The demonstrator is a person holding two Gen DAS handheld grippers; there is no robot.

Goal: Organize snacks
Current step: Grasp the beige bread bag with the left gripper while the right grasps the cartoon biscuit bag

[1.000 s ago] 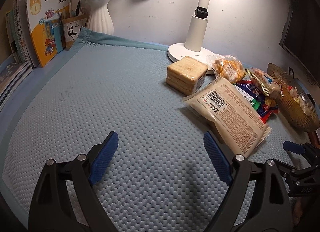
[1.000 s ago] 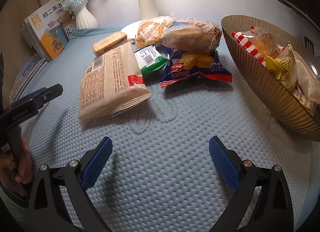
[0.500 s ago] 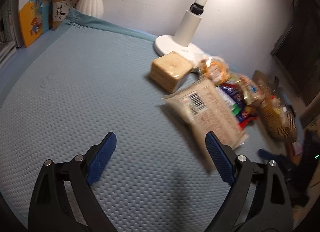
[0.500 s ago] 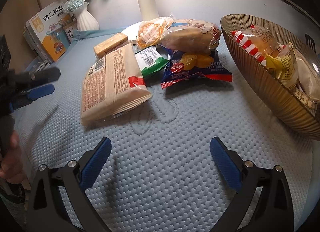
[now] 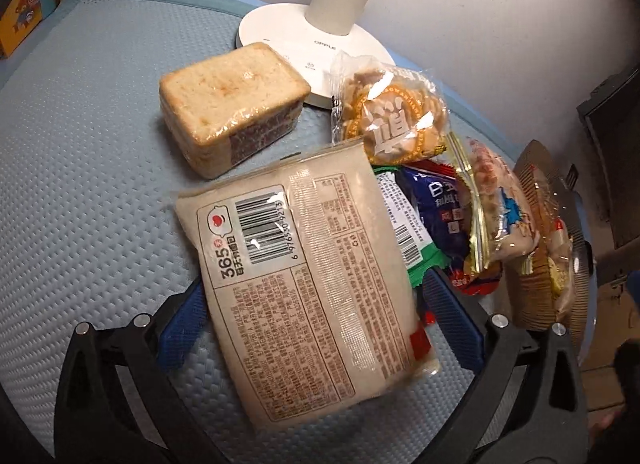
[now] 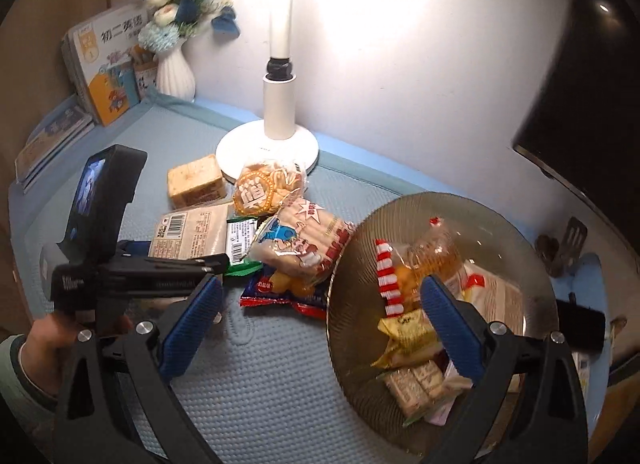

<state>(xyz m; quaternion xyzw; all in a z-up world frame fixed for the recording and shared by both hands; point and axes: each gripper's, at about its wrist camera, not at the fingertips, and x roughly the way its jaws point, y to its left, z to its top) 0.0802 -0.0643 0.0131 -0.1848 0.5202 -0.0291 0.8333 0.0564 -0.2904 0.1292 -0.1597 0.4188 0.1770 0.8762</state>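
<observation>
A left gripper (image 5: 316, 324) with blue pads spread wide straddles a flat beige snack packet (image 5: 304, 276) printed with a barcode, lying on a blue textured mat (image 5: 92, 144). Whether the pads touch it is unclear. The right gripper (image 6: 320, 328), fingers also wide apart and empty, hovers over the rim of a ribbed brown bowl (image 6: 344, 284) holding wrapped snacks.
</observation>
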